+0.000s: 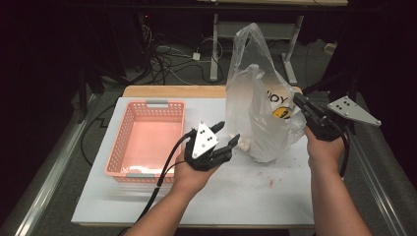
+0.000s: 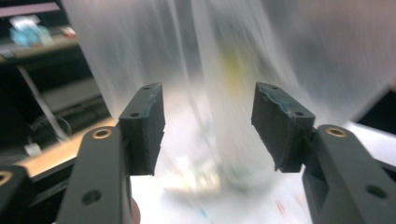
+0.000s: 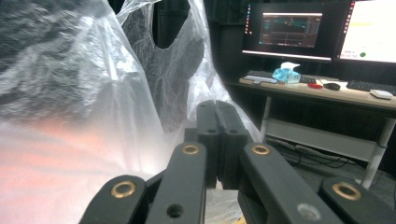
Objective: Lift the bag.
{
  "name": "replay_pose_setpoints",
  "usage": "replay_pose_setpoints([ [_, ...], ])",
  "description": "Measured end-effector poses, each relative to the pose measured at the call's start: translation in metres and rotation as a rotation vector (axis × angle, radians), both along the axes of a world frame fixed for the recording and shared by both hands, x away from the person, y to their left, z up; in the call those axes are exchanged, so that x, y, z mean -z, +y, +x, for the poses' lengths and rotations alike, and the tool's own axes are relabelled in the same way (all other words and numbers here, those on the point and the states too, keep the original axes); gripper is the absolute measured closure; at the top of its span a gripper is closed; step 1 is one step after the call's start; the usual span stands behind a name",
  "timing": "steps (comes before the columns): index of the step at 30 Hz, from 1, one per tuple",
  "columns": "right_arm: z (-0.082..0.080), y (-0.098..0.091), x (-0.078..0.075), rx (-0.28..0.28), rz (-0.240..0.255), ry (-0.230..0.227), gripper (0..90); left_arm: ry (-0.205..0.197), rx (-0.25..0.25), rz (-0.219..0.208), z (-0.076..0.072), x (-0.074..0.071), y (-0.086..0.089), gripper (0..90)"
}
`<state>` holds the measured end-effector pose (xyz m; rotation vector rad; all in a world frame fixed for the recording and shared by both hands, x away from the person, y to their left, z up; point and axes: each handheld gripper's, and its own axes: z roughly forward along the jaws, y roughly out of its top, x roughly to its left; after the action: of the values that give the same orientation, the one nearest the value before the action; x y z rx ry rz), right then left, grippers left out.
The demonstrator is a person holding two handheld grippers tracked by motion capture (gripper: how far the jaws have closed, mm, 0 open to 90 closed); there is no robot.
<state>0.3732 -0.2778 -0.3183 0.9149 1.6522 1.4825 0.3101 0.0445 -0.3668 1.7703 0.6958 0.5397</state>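
A translucent white plastic bag (image 1: 255, 98) with a yellow and black print stands upright on the white table top (image 1: 236, 191). My right gripper (image 1: 299, 100) is at the bag's right side, its jaws shut on the film near the upper edge. In the right gripper view the closed right gripper (image 3: 217, 109) has the bag (image 3: 93, 93) bunched around its tips. My left gripper (image 1: 227, 132) hovers low at the bag's left foot, jaws open and empty. In the left gripper view the left gripper (image 2: 208, 126) faces the blurred bag (image 2: 224, 56) straight ahead.
An empty pink slotted basket (image 1: 129, 129) sits on the left part of the table. A small white object (image 1: 244, 143) lies at the bag's lower left. Faint red specks (image 1: 270, 182) mark the table in front of the bag. Desks with monitors (image 3: 289, 30) stand beyond.
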Motion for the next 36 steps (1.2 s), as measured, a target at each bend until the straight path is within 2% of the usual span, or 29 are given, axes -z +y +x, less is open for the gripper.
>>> replay_pose_setpoints([
  [3,-0.009,-0.001,-0.004,-0.012,0.001,-0.015,86.0,0.061,0.010,-0.008,-0.003,0.020,0.003,38.8],
  [7,-0.024,-0.006,-0.012,-0.033,-0.009,-0.042,78.1,0.116,0.022,0.013,-0.005,0.041,0.005,31.8],
  [9,-0.032,-0.009,-0.017,-0.040,0.002,-0.053,74.2,0.142,0.029,0.009,-0.007,0.050,0.006,29.7],
  [13,-0.045,-0.018,-0.019,-0.038,0.002,-0.056,65.8,0.171,0.033,0.012,-0.009,0.061,0.007,23.5],
  [15,-0.050,-0.023,-0.015,-0.030,0.009,-0.037,60.3,0.179,0.030,0.023,-0.010,0.065,0.008,19.3],
  [18,-0.054,-0.030,-0.003,-0.007,0.008,-0.006,53.7,0.193,0.037,0.036,-0.013,0.070,0.008,14.1],
  [20,-0.056,-0.034,0.009,-0.009,0.000,0.021,47.2,0.180,0.035,0.045,-0.016,0.073,0.009,14.0],
  [22,-0.058,-0.035,0.023,-0.015,-0.025,0.051,39.7,0.191,0.025,0.050,-0.017,0.077,0.009,8.9],
  [24,-0.060,-0.036,0.038,-0.025,-0.028,0.083,32.9,0.206,0.024,0.051,-0.016,0.080,0.008,3.6],
  [26,-0.061,-0.037,0.053,-0.039,-0.037,0.133,28.9,0.208,0.024,0.058,-0.016,0.082,0.008,0.0],
  [28,-0.063,-0.037,0.068,-0.042,-0.039,0.175,24.2,0.206,0.028,0.054,-0.017,0.082,0.009,0.0],
  [29,-0.062,-0.039,0.075,-0.055,-0.060,0.162,20.9,0.204,0.028,0.052,-0.017,0.083,0.009,0.0],
  [31,-0.066,-0.038,0.087,-0.041,-0.038,0.212,14.3,0.205,0.028,0.049,-0.018,0.083,0.010,0.0],
  [34,-0.067,-0.037,0.100,-0.027,-0.043,0.242,0.3,0.202,0.031,0.056,-0.020,0.084,0.010,0.0],
  [36,-0.067,-0.037,0.105,-0.031,-0.049,0.252,0.2,0.202,0.032,0.052,-0.021,0.084,0.010,0.0],
])
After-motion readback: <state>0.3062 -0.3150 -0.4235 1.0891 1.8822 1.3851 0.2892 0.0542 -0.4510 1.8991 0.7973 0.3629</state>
